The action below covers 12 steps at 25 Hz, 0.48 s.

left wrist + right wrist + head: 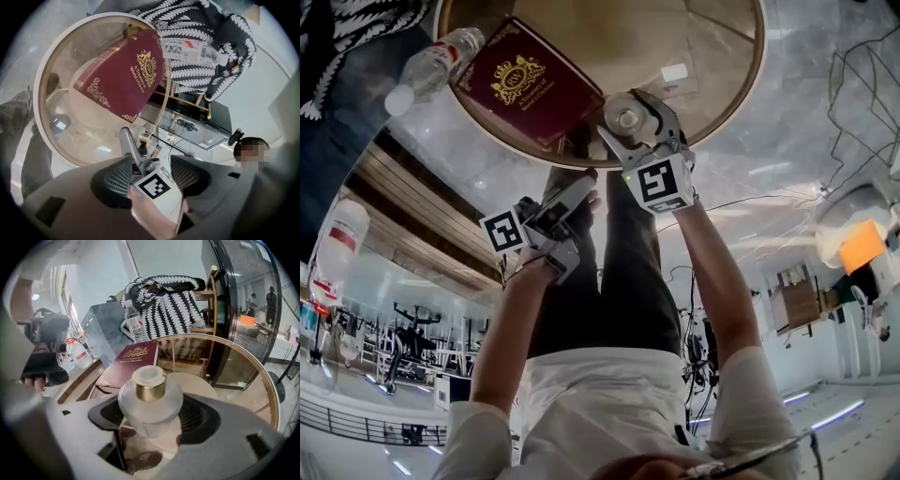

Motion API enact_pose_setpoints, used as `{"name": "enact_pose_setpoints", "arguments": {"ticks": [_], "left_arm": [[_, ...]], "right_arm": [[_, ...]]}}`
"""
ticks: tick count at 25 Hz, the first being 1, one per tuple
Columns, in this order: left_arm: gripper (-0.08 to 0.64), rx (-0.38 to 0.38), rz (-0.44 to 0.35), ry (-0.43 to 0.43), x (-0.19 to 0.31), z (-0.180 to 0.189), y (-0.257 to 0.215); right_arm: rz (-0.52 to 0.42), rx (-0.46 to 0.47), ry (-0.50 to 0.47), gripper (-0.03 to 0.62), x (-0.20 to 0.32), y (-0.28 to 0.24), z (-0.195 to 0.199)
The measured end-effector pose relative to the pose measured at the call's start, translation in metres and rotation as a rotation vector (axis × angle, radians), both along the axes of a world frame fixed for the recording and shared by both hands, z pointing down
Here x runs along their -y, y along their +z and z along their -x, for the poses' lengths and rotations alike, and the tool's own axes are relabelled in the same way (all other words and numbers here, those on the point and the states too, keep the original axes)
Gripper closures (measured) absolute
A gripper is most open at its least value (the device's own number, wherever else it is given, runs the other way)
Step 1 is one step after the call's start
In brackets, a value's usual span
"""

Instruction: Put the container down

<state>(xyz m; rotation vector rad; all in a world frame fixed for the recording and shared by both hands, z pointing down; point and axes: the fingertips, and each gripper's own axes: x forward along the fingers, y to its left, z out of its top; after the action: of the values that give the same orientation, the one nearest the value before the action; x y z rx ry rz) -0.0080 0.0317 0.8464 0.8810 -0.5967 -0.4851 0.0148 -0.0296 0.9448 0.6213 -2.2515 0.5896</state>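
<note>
The container (150,401), a frosted glass flask with a gold collar and a white stopper, is clenched between the two jaws of the right gripper (635,124). Its long axis stands upright. In the right gripper view the neck points to 12 o'clock, and in the head view its round top faces the camera. It is over the round glass bench (703,37), close to the gold rim at the 6 o'clock side of the bench in the head view. Whether its base touches the glass is not clear to me.

Near it, toward 10 o'clock in the head view, a maroon book (530,84) with gold print lies flat on the bench and reaches the rim. Farther out in the same direction is a clear water bottle (431,66), and behind the bottle hangs a black-and-white patterned cloth (164,301).

The left gripper (572,192) is at 7 o'clock from the container, off the bench. Its jaws are spread apart and grasp nothing.
</note>
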Motion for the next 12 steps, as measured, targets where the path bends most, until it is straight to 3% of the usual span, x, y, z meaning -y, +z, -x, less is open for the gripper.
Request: {"name": "enact_pose_setpoints", "arguments": {"ticks": [12], "left_arm": [[0.31, 0.012, 0.009, 0.024, -0.0041, 0.0026, 0.0105]], "right_arm": [[-0.049, -0.027, -0.048, 0.259, -0.0032, 0.0047, -0.0006]]}}
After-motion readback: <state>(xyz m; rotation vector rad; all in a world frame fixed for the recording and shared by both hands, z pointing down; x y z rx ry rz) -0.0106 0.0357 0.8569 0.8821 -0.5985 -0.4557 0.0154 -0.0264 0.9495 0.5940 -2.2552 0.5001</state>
